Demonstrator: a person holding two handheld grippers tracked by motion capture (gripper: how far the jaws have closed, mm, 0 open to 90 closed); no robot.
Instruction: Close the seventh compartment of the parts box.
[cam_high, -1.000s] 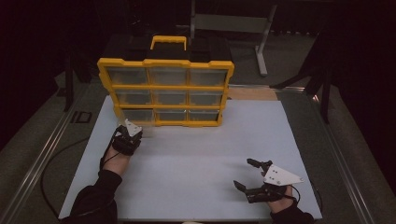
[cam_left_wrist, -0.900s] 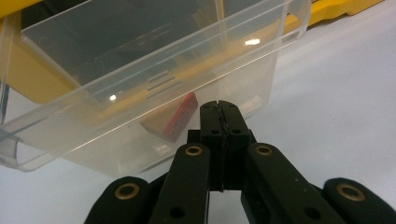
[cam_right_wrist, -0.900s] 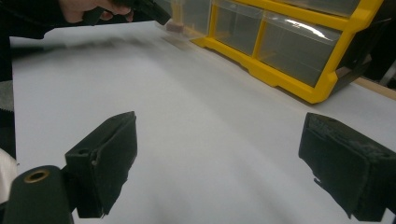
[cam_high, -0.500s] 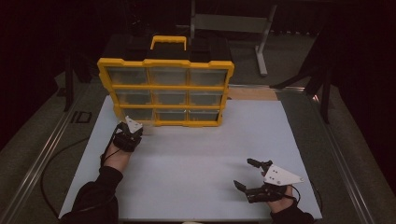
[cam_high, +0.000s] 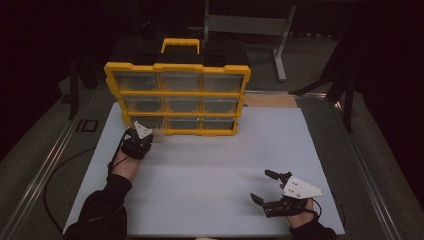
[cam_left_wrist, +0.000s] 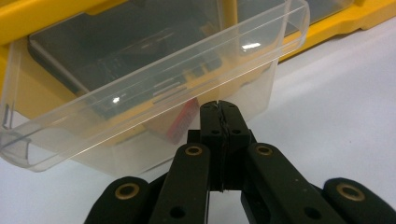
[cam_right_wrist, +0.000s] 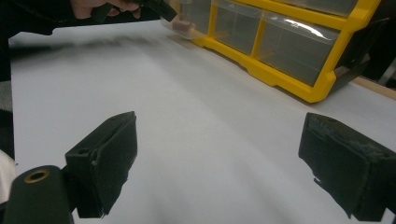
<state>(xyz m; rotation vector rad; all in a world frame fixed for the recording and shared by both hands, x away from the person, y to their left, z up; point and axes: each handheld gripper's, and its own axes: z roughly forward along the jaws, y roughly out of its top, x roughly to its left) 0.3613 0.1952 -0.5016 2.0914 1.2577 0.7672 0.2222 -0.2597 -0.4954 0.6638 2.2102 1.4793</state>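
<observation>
A yellow organizer (cam_high: 177, 92) with clear drawers stands upright at the back of the white table. Its bottom-left clear drawer (cam_left_wrist: 154, 84) is pulled partway out and tilted, with a small red item (cam_left_wrist: 184, 119) inside. My left gripper (cam_left_wrist: 219, 109) is shut, its tips pinched on the drawer's front wall. In the high view, the left gripper (cam_high: 145, 134) sits at the organizer's lower left corner beside the drawer (cam_high: 157, 136). My right gripper (cam_high: 261, 186) rests open near the front right of the table, nothing between its jaws (cam_right_wrist: 217, 163).
The white table top (cam_high: 210, 165) lies between the two hands. In the right gripper view the organizer (cam_right_wrist: 299, 60) runs along the far side, with the left hand and drawer (cam_right_wrist: 184, 23) at top left. A wooden strip (cam_high: 270, 100) and dark stands lie behind the table.
The left hand has edged slightly toward the organizer's lower left corner. The right gripper has stayed where it was, still open.
</observation>
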